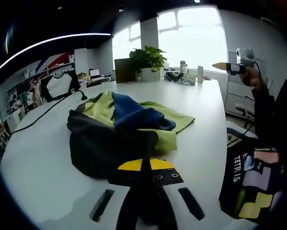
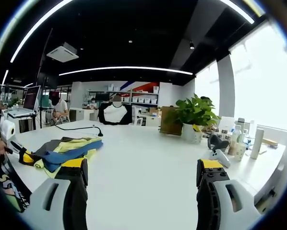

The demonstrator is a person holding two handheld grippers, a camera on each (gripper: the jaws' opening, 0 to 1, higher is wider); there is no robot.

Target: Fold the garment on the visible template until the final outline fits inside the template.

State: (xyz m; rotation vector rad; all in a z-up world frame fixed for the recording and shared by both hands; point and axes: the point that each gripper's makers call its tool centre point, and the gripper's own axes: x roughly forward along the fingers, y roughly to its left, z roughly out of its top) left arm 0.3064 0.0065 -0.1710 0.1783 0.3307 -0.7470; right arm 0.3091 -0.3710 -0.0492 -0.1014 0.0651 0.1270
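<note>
A crumpled garment in black, yellow-green and blue lies on the white table. My left gripper is low at its near edge, yellow tips pressed together on the black cloth. In the right gripper view the garment lies far left, with the left gripper at its near end. My right gripper is held well above the table, jaws wide apart with nothing between them. In the left gripper view the right gripper is up at the right, in a person's hand.
A potted plant and a brown board stand at the table's far end, with bottles and a dark device nearby. A black cable runs along the left side. The table's right edge is next to the person's printed shirt.
</note>
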